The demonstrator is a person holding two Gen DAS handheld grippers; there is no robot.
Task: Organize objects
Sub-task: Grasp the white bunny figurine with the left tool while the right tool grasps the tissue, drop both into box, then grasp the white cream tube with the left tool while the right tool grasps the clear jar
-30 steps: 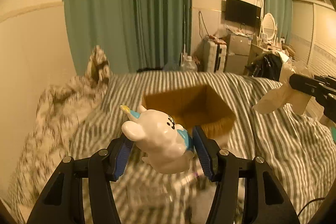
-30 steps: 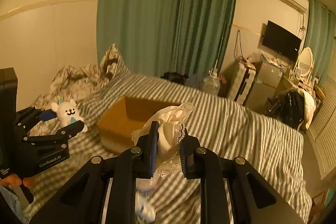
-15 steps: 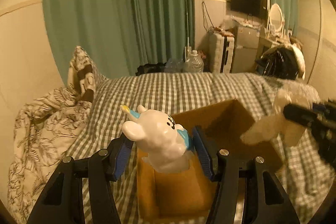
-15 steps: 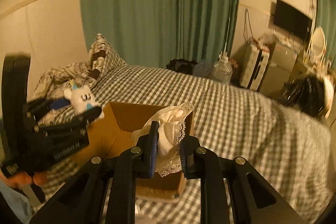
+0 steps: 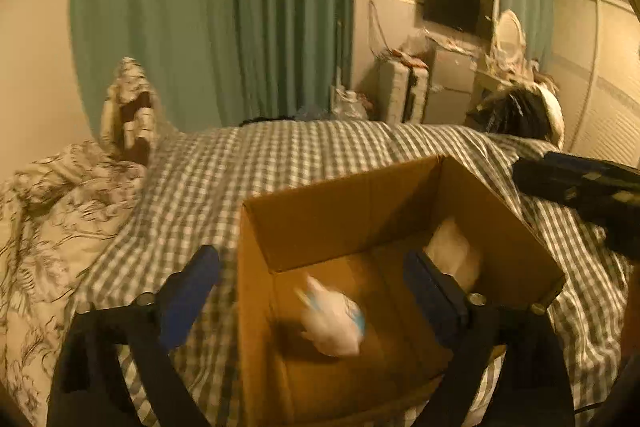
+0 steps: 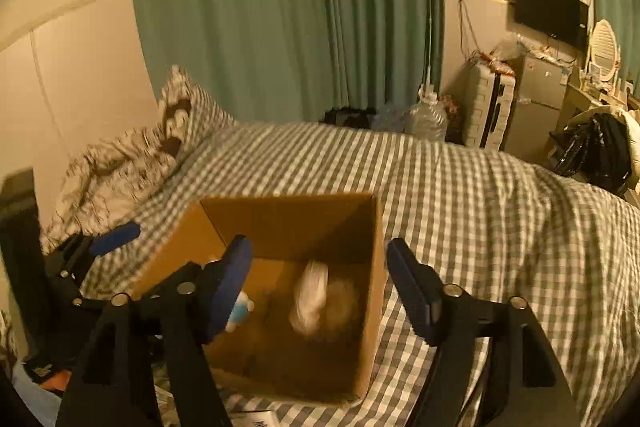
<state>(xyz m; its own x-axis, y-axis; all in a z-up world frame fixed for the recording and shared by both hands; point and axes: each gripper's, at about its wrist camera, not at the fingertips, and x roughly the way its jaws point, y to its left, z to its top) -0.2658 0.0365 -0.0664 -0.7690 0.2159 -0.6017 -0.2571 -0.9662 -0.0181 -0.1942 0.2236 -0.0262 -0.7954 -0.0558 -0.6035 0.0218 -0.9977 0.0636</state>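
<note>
So the box (image 5: pixel 400 211) sits on the bed (image 5: pixel 280 155), with the bunny toy (image 5: pixel 334 319) in its near left part and the cloth bundle (image 5: pixel 456 251) further right inside. Pillow (image 5: pixel 128 107) and rumpled duvet (image 5: pixel 52 195) lie off to the far left, suitcase (image 6: pixel 490 111) and TV (image 6: pixel 550 11) beyond the bed's far right.

Left gripper (image 5: pixel 312 287) spread wide, empty, above open cardboard box (image 5: pixel 344 211) on checked bedspread (image 5: pixel 280 155). Inside, blurred white bunny toy (image 5: pixel 334 319) on the floor, pale cloth (image 5: pixel 456 251) against the far-right wall. Right gripper (image 5: pixel 576 183) dark at right edge.
</note>
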